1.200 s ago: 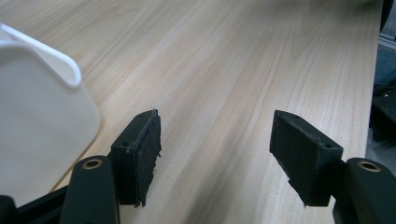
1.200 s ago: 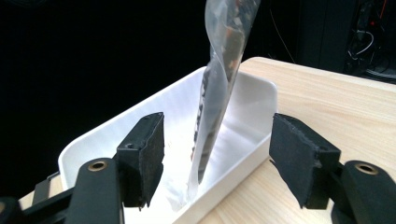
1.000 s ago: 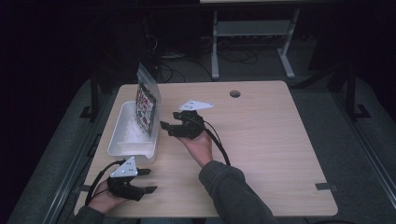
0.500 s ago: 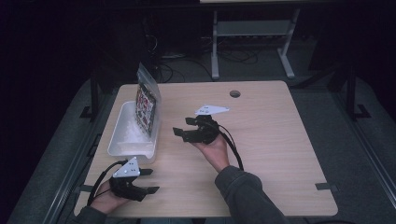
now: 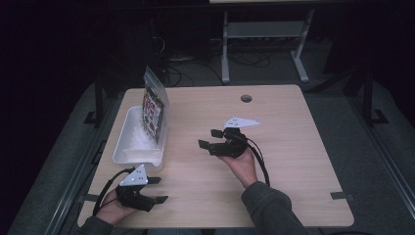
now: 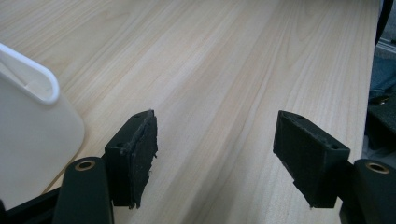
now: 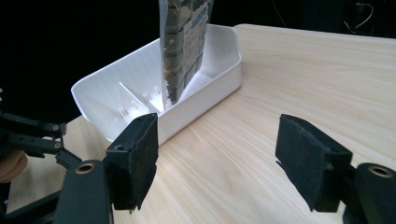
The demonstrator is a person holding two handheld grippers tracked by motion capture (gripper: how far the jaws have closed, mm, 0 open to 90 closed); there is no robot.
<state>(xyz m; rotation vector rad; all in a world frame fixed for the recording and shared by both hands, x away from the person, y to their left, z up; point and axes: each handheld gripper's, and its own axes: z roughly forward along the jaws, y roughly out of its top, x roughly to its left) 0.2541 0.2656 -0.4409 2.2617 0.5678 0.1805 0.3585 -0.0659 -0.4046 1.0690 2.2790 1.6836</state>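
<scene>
So since a second ago we've got the right gripper (image 5: 209, 138) pulled back from the bag (image 5: 154, 110) toward 4 o'clock, now over bare table (image 5: 293, 137) with jaws apart and empty, while the left gripper (image 5: 156, 190) sits low at 7 o'clock, also spread wide and holding nothing. The bag is standing on edge in the far end of the white bin (image 5: 128, 147), leaning on the wall, so we reckon any nudge to the bin could tip it over. The right gripper view shows a divider (image 7: 133, 103) inside the bin and the bag's foot resting beyond it, which the high view doesn't resolve.
</scene>
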